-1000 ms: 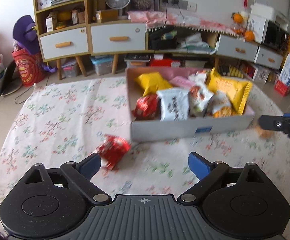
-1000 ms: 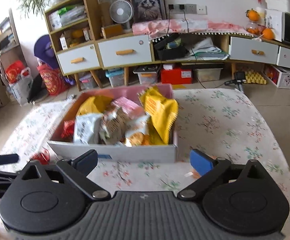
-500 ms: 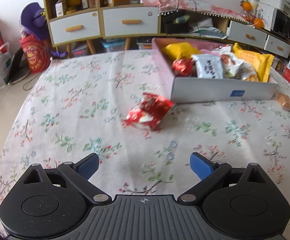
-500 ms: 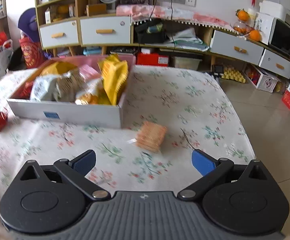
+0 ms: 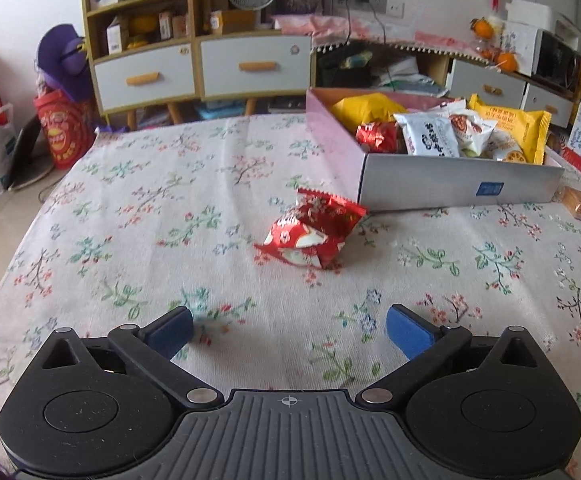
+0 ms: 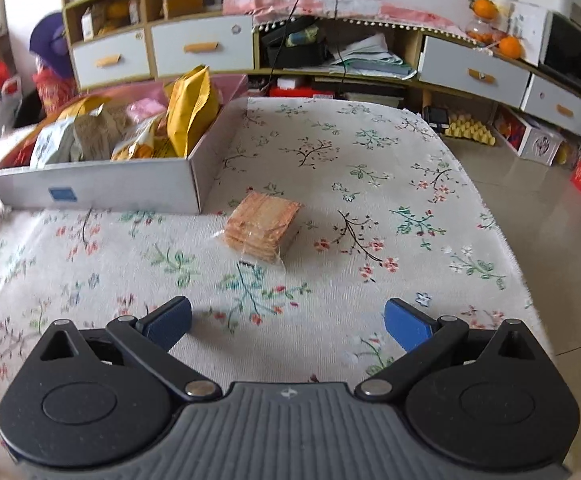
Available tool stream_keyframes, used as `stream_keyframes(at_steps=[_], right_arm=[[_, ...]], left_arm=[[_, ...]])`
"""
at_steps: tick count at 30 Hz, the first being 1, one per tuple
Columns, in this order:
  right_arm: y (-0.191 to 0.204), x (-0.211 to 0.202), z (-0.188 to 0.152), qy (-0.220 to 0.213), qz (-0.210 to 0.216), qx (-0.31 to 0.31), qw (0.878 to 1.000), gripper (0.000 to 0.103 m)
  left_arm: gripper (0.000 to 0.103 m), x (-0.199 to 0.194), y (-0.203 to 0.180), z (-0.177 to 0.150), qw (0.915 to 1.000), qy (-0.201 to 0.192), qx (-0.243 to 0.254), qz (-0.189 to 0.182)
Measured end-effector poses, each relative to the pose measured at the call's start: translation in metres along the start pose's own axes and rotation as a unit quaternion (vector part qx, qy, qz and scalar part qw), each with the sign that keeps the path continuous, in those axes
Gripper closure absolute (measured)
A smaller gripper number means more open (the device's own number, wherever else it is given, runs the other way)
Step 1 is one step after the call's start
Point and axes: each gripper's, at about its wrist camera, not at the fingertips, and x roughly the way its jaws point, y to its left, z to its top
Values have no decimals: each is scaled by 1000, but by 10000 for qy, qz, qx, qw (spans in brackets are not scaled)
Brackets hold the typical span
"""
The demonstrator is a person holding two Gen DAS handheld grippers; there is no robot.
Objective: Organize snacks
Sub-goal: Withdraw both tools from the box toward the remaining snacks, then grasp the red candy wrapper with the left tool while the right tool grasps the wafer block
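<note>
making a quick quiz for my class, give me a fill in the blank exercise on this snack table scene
1. The red snack packet lies on the floral ____, outside the box.
2. Ahead of the right gripper lies a clear-wrapped stack of ____.
3. The left gripper has its jaws ____, with nothing between them.
4. The tall packet standing in the box is ____.

Missing words: tablecloth; crackers; open; yellow

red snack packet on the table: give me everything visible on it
The red snack packet is a small crinkly foil-look pouch, red with white and gold print and serrated end seals. It looks sealed and puffed, lying tilted on the floral tablecloth, just outside the near left corner of the snack box, seemingly not touching it. Nothing grips it: the left claw is wide open short of it. The right wrist view catches only its edge.
</note>
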Motion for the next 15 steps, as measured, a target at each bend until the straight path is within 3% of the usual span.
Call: stream_keyframes(at_steps=[6, 15], right_arm=[[5, 10, 3, -413, 28, 43, 9991, 0], [9, 19, 14, -418, 9, 89, 9991, 0]], left_arm=[[0, 13, -2, 9, 9998, -131, 87, -76], [0, 33, -1, 24, 9998, -181, -1, 1]])
